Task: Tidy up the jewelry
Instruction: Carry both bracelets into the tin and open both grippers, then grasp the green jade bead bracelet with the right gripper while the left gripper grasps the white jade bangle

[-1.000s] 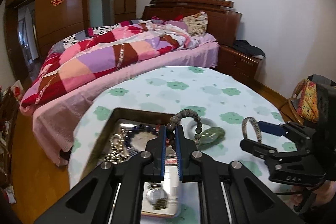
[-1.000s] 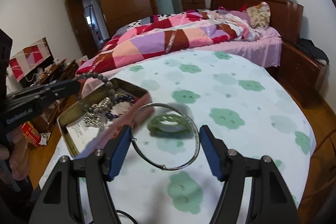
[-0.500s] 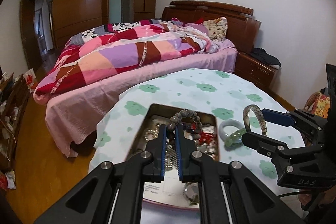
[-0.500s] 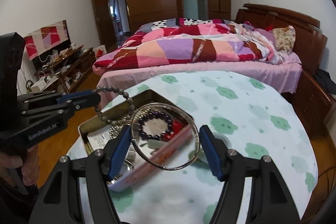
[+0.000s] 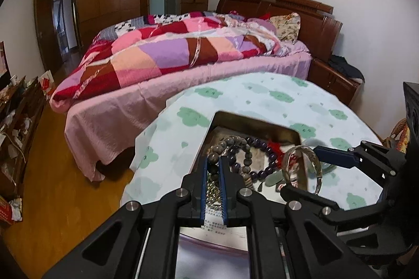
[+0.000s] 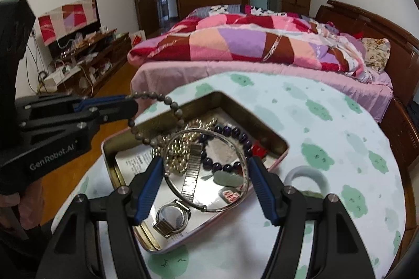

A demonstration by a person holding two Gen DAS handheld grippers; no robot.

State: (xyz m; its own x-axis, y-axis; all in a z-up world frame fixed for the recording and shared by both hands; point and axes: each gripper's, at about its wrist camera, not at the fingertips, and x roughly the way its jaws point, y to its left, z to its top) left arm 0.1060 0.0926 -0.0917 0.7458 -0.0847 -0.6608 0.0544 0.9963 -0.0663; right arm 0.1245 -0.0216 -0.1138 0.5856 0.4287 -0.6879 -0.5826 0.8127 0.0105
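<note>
Now over the open metal tin (image 6: 277,145) rather than the cloud-print tablecloth (image 5: 262,93): left gripper (image 5: 212,166) pinched narrow on the grey bead bracelet (image 6: 157,119), dangling above the tin's left side. Right gripper (image 6: 205,174) spread wide around the silver bangle (image 6: 207,170), above the purple bead bracelet (image 6: 230,145) and wristwatch (image 6: 171,217).

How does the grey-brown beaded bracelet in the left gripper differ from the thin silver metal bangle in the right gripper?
The grey-brown beaded bracelet is a string of round beads that droops in a loose loop; the thin silver metal bangle is one rigid wire hoop. The left gripper pinches the bracelet with fingers nearly together; the right gripper spans the bangle with fingers wide apart. Both hang above the open metal tin.
</note>
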